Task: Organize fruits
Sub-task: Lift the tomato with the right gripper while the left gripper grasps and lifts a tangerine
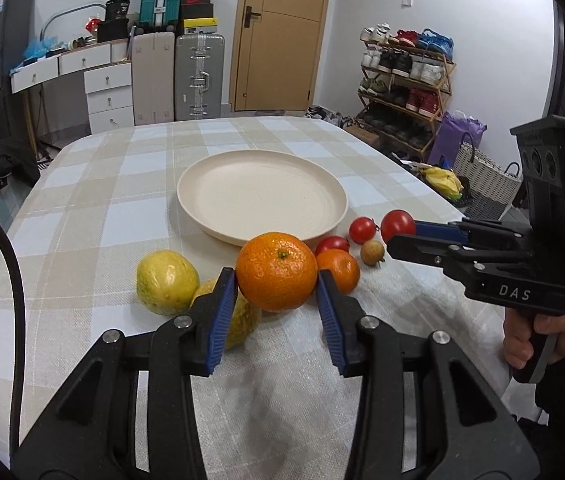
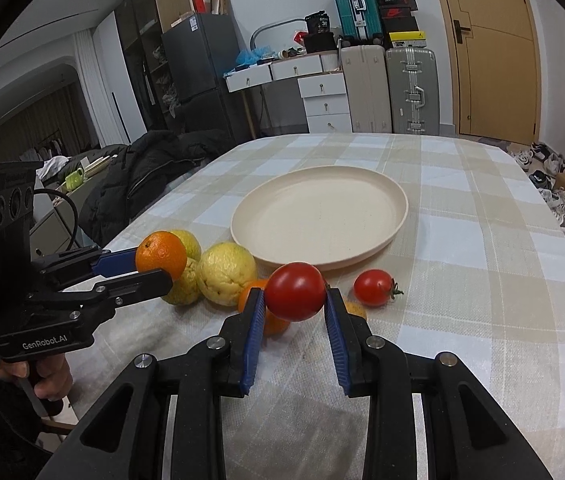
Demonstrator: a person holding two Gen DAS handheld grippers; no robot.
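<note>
My left gripper (image 1: 276, 276) clamps the orange (image 1: 276, 270) at frame centre, firm-skinned and held across its widest part; my right gripper (image 2: 294, 298) pinches the tomato (image 2: 295, 291), soft and bruisable I reckon, below the empty plate (image 2: 398, 216)

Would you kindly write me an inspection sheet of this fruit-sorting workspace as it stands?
Surface: checked tablecloth over the table.
Job's things: cream plate bare; loose tomatoes, small orange, yellow fruits and a small brown fruit lie before it.
Clutter: nothing seen on the table.
Grippers: left gripper shut on an orange; right gripper shut on a tomato.
Cables: black cable at the left edge.
Surroundings: suitcases, drawers, shoe rack, door.
</note>
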